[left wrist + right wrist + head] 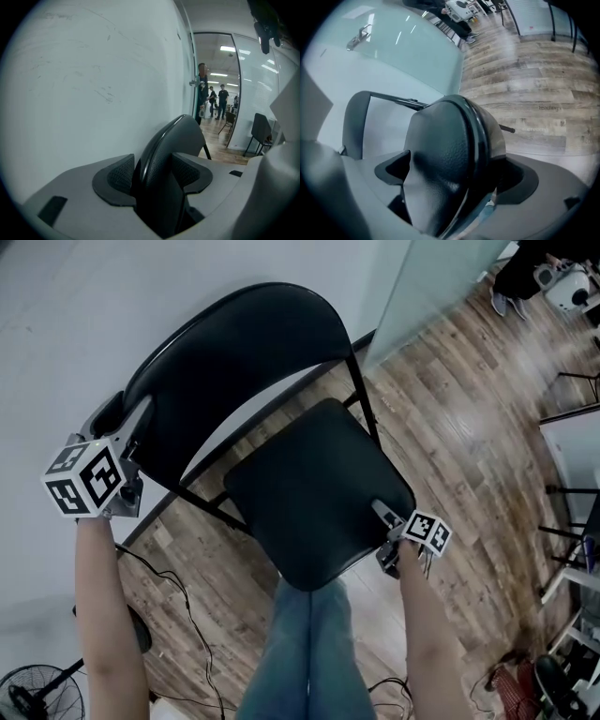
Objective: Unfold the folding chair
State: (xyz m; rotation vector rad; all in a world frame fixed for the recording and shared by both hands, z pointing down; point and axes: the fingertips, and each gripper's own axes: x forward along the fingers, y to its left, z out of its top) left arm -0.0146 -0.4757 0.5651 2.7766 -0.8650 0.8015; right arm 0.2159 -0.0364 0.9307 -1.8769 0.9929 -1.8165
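- Head view: folding chair (281, 446) stands on the wood floor (469, 427), just in front of the person's legs (305, 652) and close to the white wall (84, 296).
- Backrest (234, 362) is upright and the seat (314, 493) is swung out, near flat. I judge the chair mostly unfolded, with the last push down left to do.
- Left gripper (122, 423) is on the backrest's left edge, likely to steady the frame so the chair doesn't tip or slide.
- Right gripper (382, 514) is at the seat's front right corner, far from the hinge, which gives good leverage.
- Left gripper view: jaws clamped on the backrest (164, 154), with the ribbed pads (122, 176) against both faces of the rim. White wall (93, 70) fills the left. Another chair (260, 131) and some people (220, 101) are far off.
- Right gripper view: jaws set wide around the thick padded seat (440, 154). The seat fills the gap and both pads look pressed on it, so I read it as held. Backrest (356, 122) is behind at left, floor (525, 84) beyond.
- Risk: that wide grip on a rounded cushion edge could slip.
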